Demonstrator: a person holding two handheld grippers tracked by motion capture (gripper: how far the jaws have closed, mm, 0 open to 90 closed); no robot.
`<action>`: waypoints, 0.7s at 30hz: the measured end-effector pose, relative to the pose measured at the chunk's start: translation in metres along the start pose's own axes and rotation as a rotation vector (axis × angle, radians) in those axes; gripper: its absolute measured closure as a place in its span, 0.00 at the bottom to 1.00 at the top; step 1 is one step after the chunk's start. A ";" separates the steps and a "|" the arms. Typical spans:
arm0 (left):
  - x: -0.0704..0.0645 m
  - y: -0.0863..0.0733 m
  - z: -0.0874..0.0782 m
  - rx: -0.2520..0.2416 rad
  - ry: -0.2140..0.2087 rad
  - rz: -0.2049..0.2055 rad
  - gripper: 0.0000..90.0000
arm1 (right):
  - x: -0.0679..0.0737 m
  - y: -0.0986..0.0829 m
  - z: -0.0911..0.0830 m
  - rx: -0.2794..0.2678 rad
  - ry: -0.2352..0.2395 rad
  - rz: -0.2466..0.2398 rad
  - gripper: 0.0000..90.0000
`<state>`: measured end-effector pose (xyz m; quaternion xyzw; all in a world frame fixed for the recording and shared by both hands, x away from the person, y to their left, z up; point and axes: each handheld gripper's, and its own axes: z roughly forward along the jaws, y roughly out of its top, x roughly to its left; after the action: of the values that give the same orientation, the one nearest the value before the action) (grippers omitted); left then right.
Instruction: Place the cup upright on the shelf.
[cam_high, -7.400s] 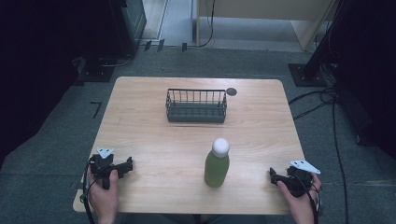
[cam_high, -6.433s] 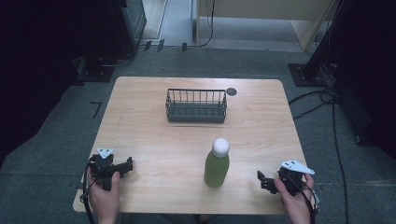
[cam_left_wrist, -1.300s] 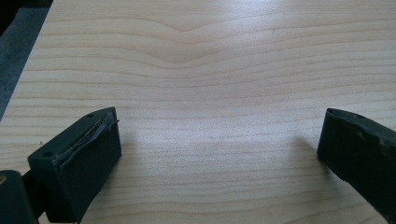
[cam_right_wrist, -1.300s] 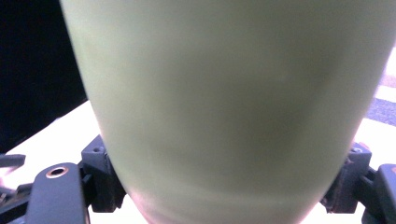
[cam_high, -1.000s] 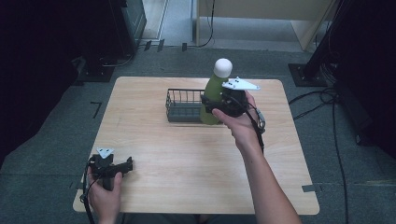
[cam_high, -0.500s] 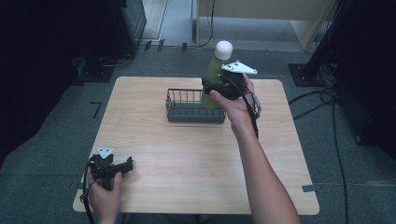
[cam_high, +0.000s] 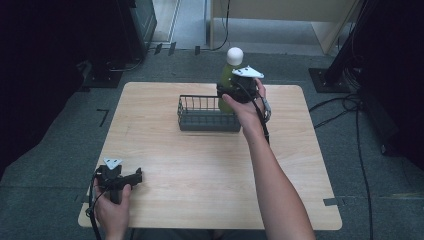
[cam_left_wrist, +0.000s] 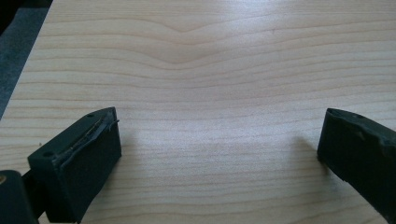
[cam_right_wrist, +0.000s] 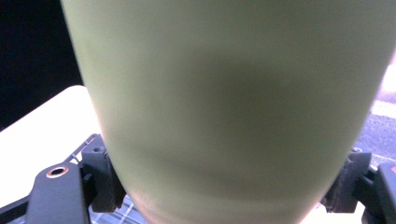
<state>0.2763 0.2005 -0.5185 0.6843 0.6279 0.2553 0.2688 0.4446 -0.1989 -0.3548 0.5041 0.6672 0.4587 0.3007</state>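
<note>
- Gripping the bottle (cam_high: 228, 82), our right gripper (cam_high: 235, 93) sat in the upper middle of the high view, with its jaws closed on the green body from both sides.
- We held the bottle upright, its white cap (cam_high: 235, 55) on top, raised above the right end of the basket (cam_high: 207, 114).
- We could not tell from the high view whether the bottle's base was inside the basket or above its rim.
- In the right gripper view the bottle (cam_right_wrist: 233, 107) took up nearly the whole frame, blurred, with a black jaw pressed to it at the lower left and another at the lower right.
- We saw some basket wire (cam_right_wrist: 119, 215) at the bottom of that view, below the bottle, and pale table (cam_right_wrist: 42, 135) at the left.
- Our basket stood on the table (cam_high: 200, 170) in the upper centre of the high view, toward the far edge.
- Our left gripper (cam_high: 125, 178) rested at the lower left of the high view, on the table near the close edge, held by our left hand (cam_high: 112, 210).
- In the left gripper view its jaws stood wide apart with nothing between them but bare wood (cam_left_wrist: 210, 93).
</note>
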 end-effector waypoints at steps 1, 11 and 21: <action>0.000 0.000 0.000 0.000 0.000 0.001 0.00 | -0.001 -0.003 0.002 0.008 -0.004 -0.001 0.22; 0.000 0.001 0.000 0.001 -0.002 0.005 0.00 | -0.008 -0.021 0.022 0.076 -0.023 0.003 0.22; 0.000 0.001 0.001 0.001 -0.002 0.005 0.00 | -0.008 -0.025 0.029 0.043 -0.011 0.002 0.21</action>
<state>0.2771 0.2005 -0.5184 0.6862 0.6261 0.2552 0.2685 0.4625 -0.1993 -0.3896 0.5136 0.6748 0.4418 0.2928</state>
